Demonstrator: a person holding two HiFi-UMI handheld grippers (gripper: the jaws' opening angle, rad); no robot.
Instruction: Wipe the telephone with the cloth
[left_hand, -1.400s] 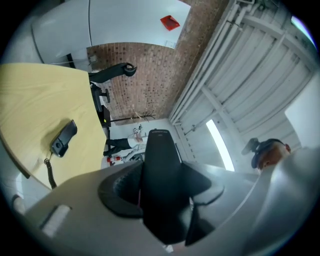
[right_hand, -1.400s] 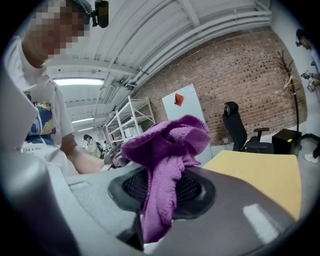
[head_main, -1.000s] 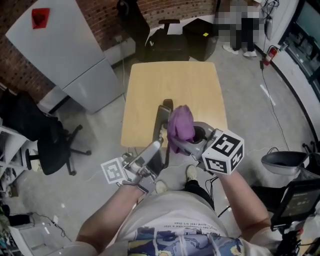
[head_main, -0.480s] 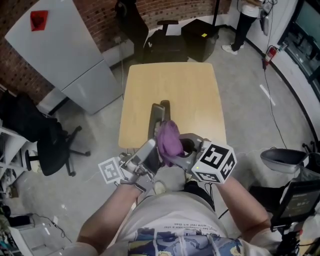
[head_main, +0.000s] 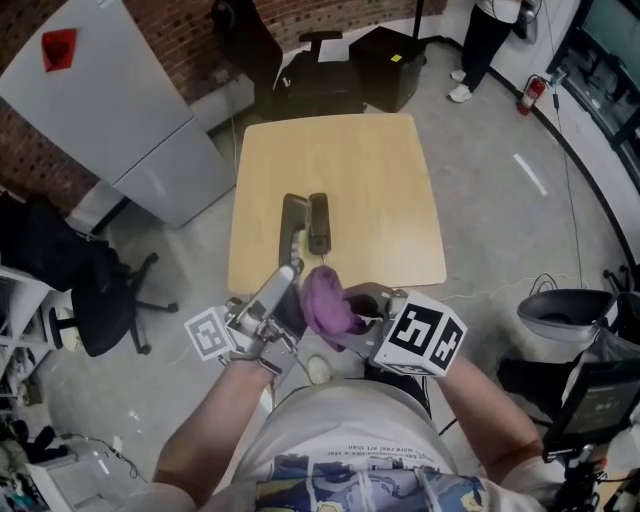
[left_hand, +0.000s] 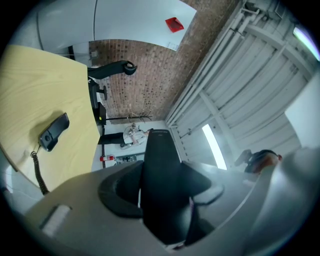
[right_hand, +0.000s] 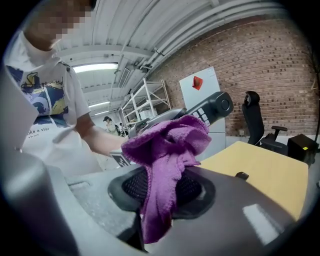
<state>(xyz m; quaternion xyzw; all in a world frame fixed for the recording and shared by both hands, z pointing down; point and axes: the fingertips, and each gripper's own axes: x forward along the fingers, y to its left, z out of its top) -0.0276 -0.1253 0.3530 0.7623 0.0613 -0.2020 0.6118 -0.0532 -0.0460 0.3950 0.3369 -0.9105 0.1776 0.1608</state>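
My left gripper (head_main: 282, 302) is shut on the telephone handset (head_main: 276, 290), which sticks up and away from me just off the table's near edge. The left gripper view shows the handset (left_hand: 161, 185) as a dark bar between the jaws (left_hand: 160, 210). My right gripper (head_main: 347, 310) is shut on a purple cloth (head_main: 325, 306), and the cloth lies against the handset's right side. From the right gripper (right_hand: 159, 202) the bunched cloth (right_hand: 167, 150) covers the handset (right_hand: 212, 109) below its top end. The telephone's base (head_main: 293, 228) lies on the table.
The base rests on a square wooden table (head_main: 370, 190), with a black piece (head_main: 318, 222) and its coiled cord (left_hand: 38, 172) next to it. A grey cabinet (head_main: 120, 110) stands at the left, office chairs (head_main: 95, 300) around, and a person (head_main: 485, 35) at the far right.
The right gripper and the purple cloth have slid toward me and leftward, from over the table's near edge down beside the left gripper. The left gripper has kept its place and its grip.
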